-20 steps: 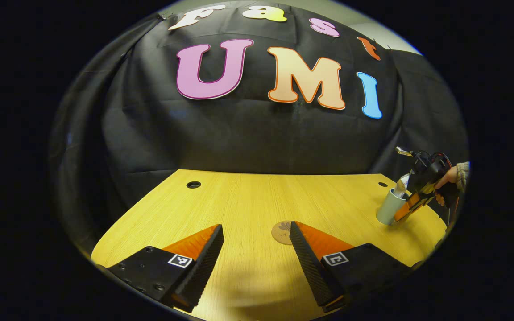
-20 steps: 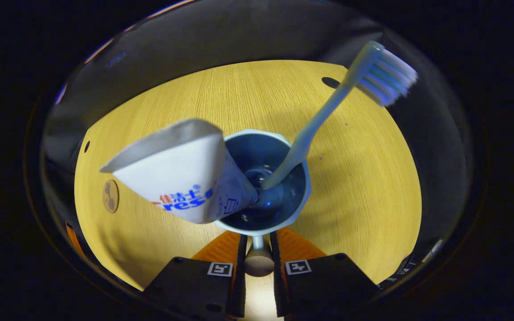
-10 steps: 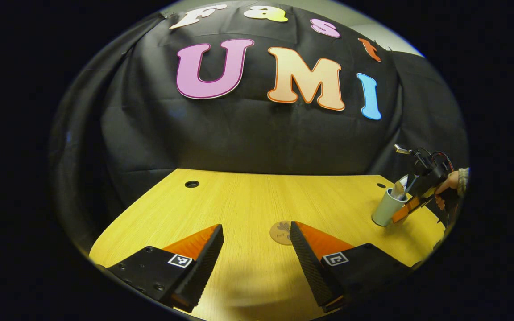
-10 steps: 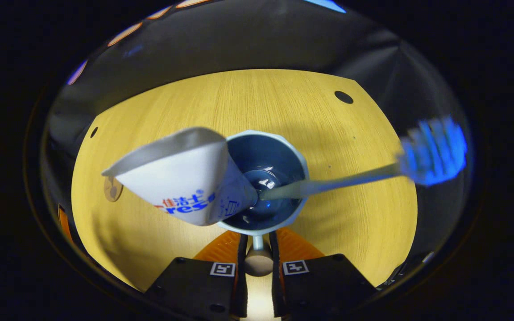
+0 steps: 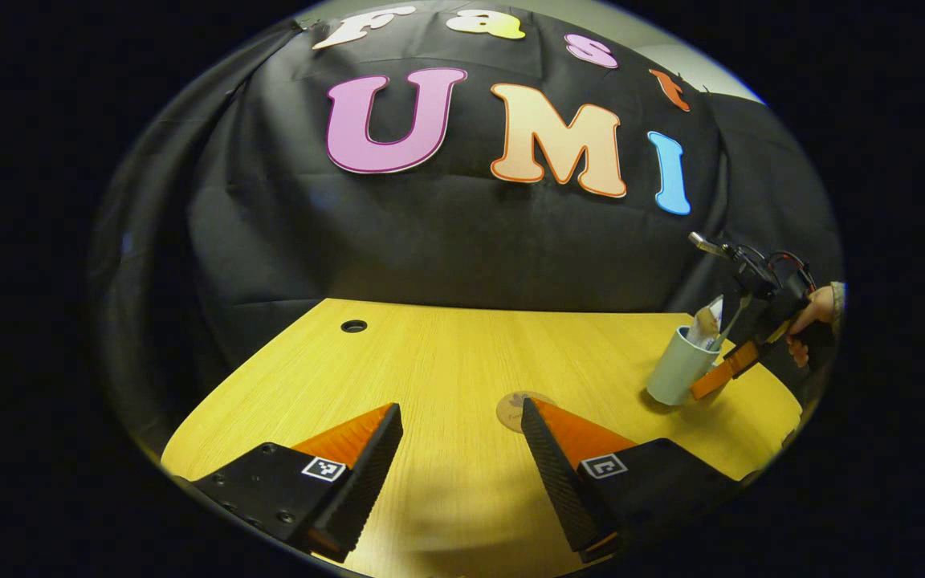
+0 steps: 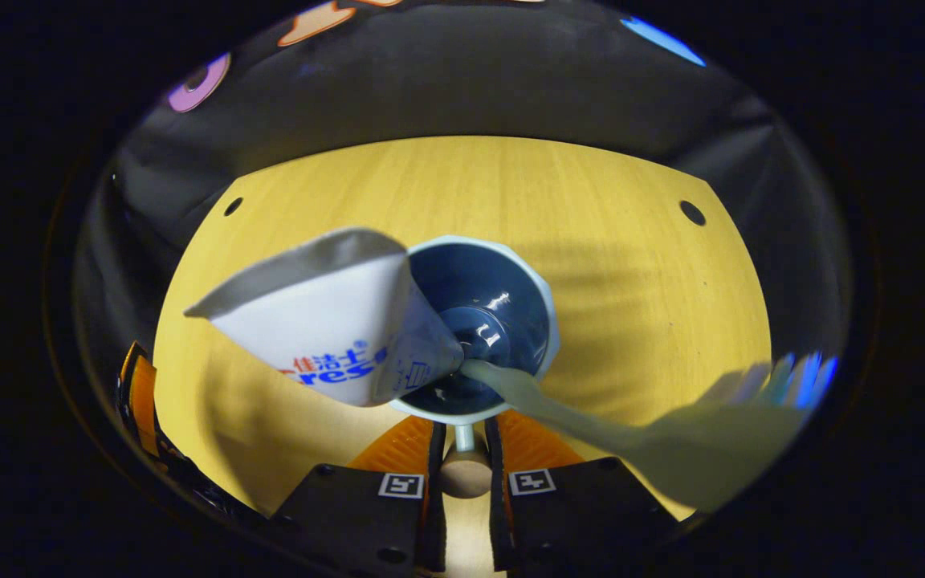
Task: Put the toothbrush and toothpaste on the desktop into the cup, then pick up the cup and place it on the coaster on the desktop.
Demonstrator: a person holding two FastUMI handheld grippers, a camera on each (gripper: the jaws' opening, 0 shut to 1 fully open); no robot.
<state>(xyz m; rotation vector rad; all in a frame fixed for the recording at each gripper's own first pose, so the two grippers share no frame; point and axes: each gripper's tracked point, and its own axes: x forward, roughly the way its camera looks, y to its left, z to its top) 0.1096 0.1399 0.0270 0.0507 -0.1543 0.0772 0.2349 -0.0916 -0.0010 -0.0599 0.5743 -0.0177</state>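
A pale blue cup (image 6: 503, 305) hangs in front of my right gripper (image 6: 462, 433), which is shut on its handle (image 6: 463, 470). A white toothpaste tube (image 6: 326, 321) leans out of the cup to the left. The pale toothbrush (image 6: 671, 449) leans out to the lower right, blurred. In the left gripper view the cup (image 5: 674, 369) is tilted just above the desk at the far right, held by the right gripper (image 5: 719, 377) and a hand (image 5: 812, 309). My left gripper (image 5: 462, 421) is open over the desk. The round coaster (image 5: 512, 408) lies half hidden behind its right finger.
The wooden desk (image 5: 446, 353) has a cable hole at the back left (image 5: 353, 326) and another at the back right (image 6: 692, 213). Black cloth walls close the back and sides. An orange finger of the left gripper (image 6: 140, 393) shows at the left edge of the right gripper view.
The right gripper has carried the cup up and leftwards, tilting it. The toothbrush has swung round the rim from the far right to the near right. The left gripper has barely moved.
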